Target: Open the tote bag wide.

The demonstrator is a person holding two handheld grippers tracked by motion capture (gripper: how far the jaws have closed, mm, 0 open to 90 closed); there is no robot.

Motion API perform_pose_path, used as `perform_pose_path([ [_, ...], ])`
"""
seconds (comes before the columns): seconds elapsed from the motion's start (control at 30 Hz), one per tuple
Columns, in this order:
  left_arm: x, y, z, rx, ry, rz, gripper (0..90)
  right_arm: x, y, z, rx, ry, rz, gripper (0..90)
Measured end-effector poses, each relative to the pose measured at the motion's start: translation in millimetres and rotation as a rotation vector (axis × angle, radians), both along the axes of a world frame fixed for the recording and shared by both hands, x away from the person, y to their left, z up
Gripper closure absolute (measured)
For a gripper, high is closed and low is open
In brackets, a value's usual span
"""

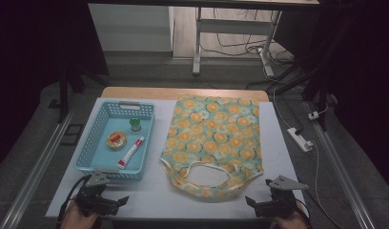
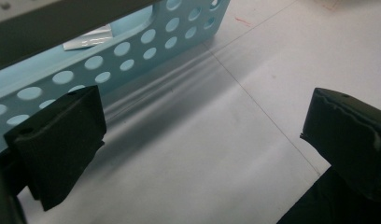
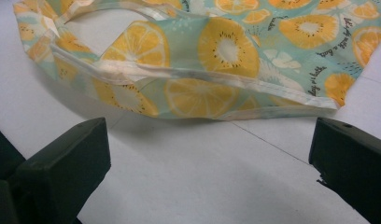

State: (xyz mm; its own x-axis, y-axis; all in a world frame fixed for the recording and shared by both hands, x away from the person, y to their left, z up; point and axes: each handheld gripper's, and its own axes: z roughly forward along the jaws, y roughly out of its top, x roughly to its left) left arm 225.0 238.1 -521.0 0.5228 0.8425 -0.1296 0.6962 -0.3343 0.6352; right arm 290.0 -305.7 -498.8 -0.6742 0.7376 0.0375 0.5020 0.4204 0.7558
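A: What is sitting in the pale blue perforated plastic basket (image 1: 95,153) at the left of centre in the high view?

B: Three things are lying on its floor. A small green-capped bottle (image 1: 135,124) is standing toward the upper middle, a round yellow and red tin (image 1: 116,140) is resting below and left of it, and a white tube with a red cap (image 1: 130,152) is lying slantwise at the lower right, just beside the tin.

A: And the other container?

B: A teal cloth bag printed with orange citrus slices (image 1: 214,138) is lying flat on the white counter (image 1: 154,198), filling the middle of the frame, right of the basket and apart from it. Its handles and mouth are facing the lower edge of the frame; its inside is hidden.

A: Where are the tools?

B: The left gripper (image 1: 117,202) is hovering at the lower left, just below the basket's near wall, its fingers (image 2: 62,140) spread wide with nothing between them. The right gripper (image 1: 253,204) is sitting at the lower right, near the bag's handle hem, its fingers (image 3: 67,163) likewise parted and empty above bare counter.
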Motion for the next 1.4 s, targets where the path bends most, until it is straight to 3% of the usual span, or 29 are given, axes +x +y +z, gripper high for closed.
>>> perform_pose_path([
  [0.17, 0.1, 0.5, 0.0, -0.003, 0.002, -0.001, 0.0, 0.4, 1.6, 3.4, 0.000, -0.008, 0.008, 0.0],
  [0.37, 0.2, -1.2, -0.4, 0.010, 0.004, -0.008, 0.0, 1.6, 6.2, 4.5, -0.039, -0.031, 0.032, 0.0],
  [0.53, -0.1, -2.7, -0.3, 0.023, 0.004, -0.013, 0.0, 4.0, 9.4, 7.3, -0.029, -0.046, 0.054, 0.0],
  [0.83, 0.0, -1.4, -0.4, 0.012, 0.003, -0.006, 0.0, 8.3, 21.8, 13.9, -0.020, -0.016, 0.078, 0.0],
  [1.1, 0.2, -2.0, -0.6, 0.019, 0.007, -0.005, 0.1, 14.2, 36.7, 20.5, -0.074, -0.005, 0.096, 0.0],
  [1.4, 0.3, -2.0, -0.6, 0.019, 0.008, -0.004, 0.1, 27.1, 49.9, 29.0, -0.060, 0.015, 0.132, 0.0],
])
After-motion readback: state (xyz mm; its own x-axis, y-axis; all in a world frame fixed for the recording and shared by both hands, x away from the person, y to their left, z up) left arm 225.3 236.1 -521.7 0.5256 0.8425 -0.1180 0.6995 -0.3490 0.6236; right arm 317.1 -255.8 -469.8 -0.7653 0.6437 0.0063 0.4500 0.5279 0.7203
